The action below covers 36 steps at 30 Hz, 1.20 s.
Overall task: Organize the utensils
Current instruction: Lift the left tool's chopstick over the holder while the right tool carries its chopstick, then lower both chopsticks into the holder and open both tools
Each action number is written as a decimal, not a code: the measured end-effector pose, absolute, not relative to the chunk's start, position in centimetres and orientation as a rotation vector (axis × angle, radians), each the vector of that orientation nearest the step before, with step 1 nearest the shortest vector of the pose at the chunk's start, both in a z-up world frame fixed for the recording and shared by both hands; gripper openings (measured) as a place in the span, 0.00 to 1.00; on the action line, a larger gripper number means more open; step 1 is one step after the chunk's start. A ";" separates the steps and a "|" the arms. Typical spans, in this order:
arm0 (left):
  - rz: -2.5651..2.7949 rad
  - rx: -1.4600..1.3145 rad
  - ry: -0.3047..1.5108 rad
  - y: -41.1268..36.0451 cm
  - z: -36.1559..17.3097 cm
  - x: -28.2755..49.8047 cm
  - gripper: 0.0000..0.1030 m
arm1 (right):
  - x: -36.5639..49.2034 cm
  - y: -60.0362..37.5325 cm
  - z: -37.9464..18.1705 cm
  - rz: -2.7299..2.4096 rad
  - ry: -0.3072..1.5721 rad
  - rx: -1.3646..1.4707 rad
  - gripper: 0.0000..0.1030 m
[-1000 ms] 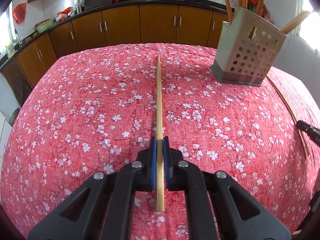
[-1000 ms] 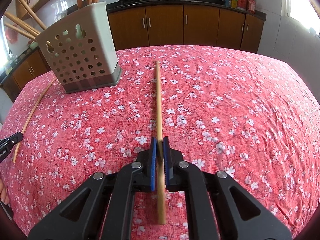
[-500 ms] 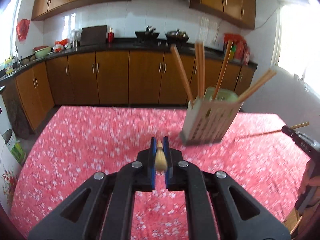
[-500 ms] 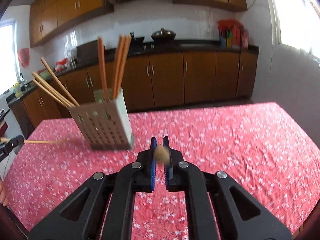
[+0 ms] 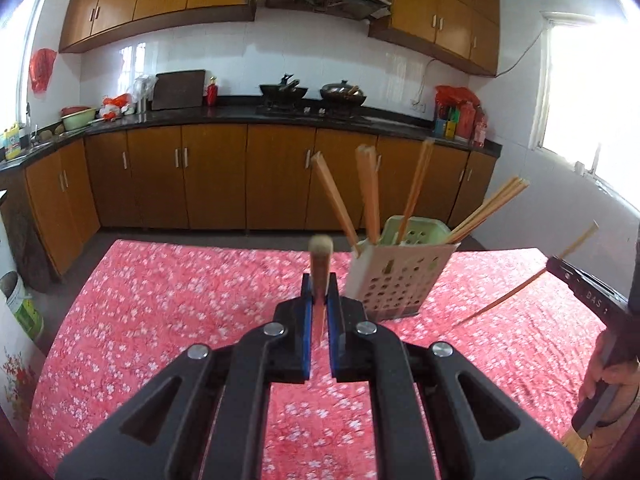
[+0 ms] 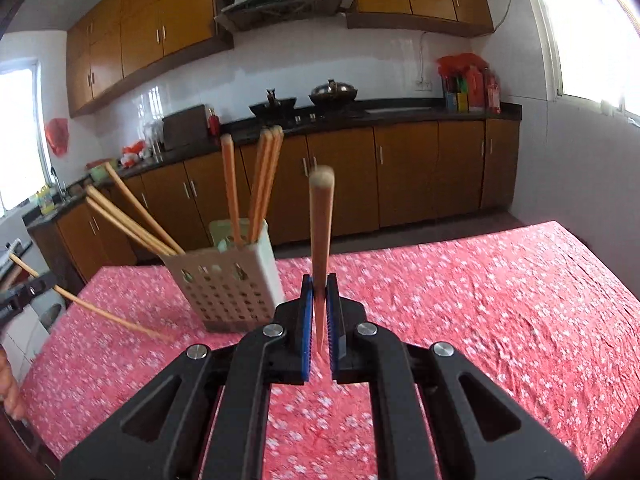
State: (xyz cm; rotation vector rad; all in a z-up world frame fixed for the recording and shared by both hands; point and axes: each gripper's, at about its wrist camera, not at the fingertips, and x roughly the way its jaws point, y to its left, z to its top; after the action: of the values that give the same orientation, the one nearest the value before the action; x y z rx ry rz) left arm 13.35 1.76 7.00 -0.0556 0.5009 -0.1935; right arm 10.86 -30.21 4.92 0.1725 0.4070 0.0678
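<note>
Left wrist view: left gripper (image 5: 319,300), blue pads pinching a pale wooden chopstick (image 5: 320,264) at frame centre, blunt end raised toward the lens.
Right wrist view: right gripper (image 6: 319,300) pinching a second pale wooden chopstick (image 6: 321,232), longer stretch showing above the pads, tip low between them.
Holder: perforated pale grey plastic utensil caddy (image 5: 400,280), right of centre in the left view, left of centre in the right view; standing on the red floral tablecloth (image 5: 160,300), several chopsticks fanned inside.
Step, as I judge it: carry each stick over the caddy mouth.
Doing it well: tilt each stick tip-down first; aim for a gap between leaning sticks; go one hand at a time so the sticks don't cross; release only once the tip is inside.
</note>
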 end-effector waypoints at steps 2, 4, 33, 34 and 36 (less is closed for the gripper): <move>-0.214 -0.050 0.474 1.1 8.1 13.1 0.07 | 10.7 -29.9 6.3 0.088 0.374 0.177 0.07; -0.242 -0.051 0.447 0.3 9.5 12.9 0.07 | 10.3 -29.5 8.2 0.117 0.330 0.177 0.07; -0.201 -0.128 0.212 -5.8 15.1 20.1 0.07 | 16.0 -25.5 11.7 0.199 0.198 0.157 0.07; -0.198 -0.135 0.223 -5.7 14.8 20.3 0.07 | 15.9 -25.5 11.6 0.201 0.202 0.160 0.09; -0.198 -0.140 0.224 -5.2 14.7 20.1 0.13 | 15.4 -25.9 11.5 0.203 0.196 0.170 0.26</move>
State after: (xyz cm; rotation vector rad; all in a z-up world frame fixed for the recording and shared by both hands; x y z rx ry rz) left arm 20.15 -5.23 14.70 -0.1404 0.2241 -0.1980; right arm 15.40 -25.91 11.51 0.1696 0.1960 0.2033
